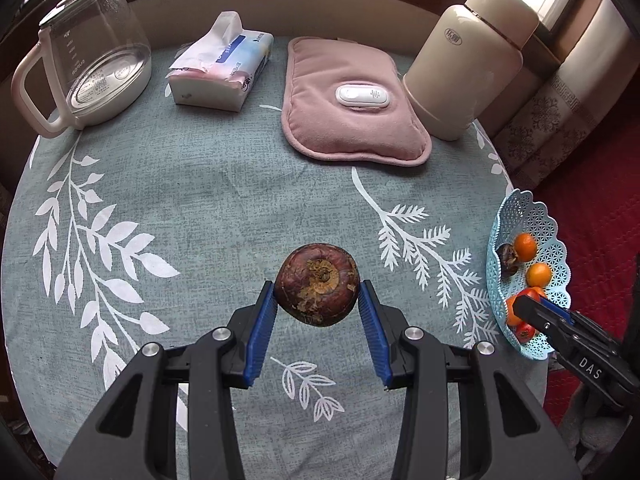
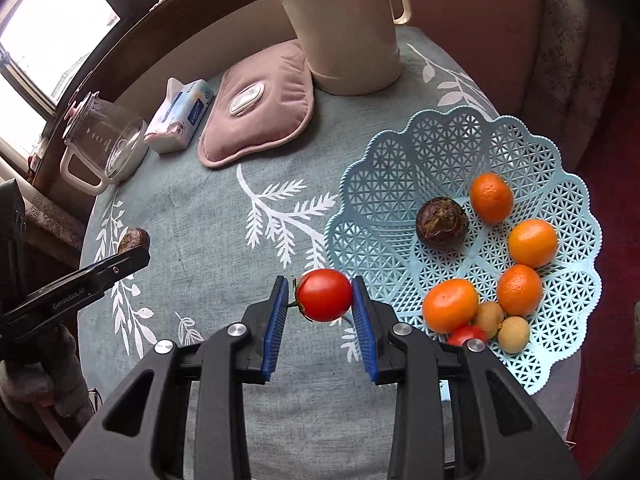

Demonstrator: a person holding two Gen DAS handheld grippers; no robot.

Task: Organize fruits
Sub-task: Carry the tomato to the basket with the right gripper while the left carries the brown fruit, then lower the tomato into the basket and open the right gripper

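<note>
The fruit basket (image 2: 460,144), a pale blue lattice dish with a scalloped rim, fills the right half of the right wrist view and sits on the table's grey-green cloth (image 1: 208,200) with white leaf prints. In it lie four orange fruits, among them a large one (image 2: 451,305) low in the dish and a rounder one (image 2: 533,242) near the right rim, plus a dark brown round fruit (image 2: 441,223), two small tan fruits (image 2: 514,334) and a red tomato (image 2: 467,336) partly hidden by the gripper.

Along the top of the left wrist view stand a glass kettle (image 1: 86,60) at upper left, a tissue pack (image 1: 222,66), a pink heating pad (image 1: 348,100) with a white controller, and a cream flask (image 1: 472,64) at upper right.

The left gripper (image 1: 318,292) sits low in the centre of its frame, its blue pads pinching a dark brown, rough-skinned fruit (image 1: 317,283) clear above the cloth, well left of the basket.

The right gripper (image 2: 320,294) pinches a red tomato (image 2: 324,294) between its blue pads, just left of the basket's near rim; the tomato's stem end points toward the left pad.
</note>
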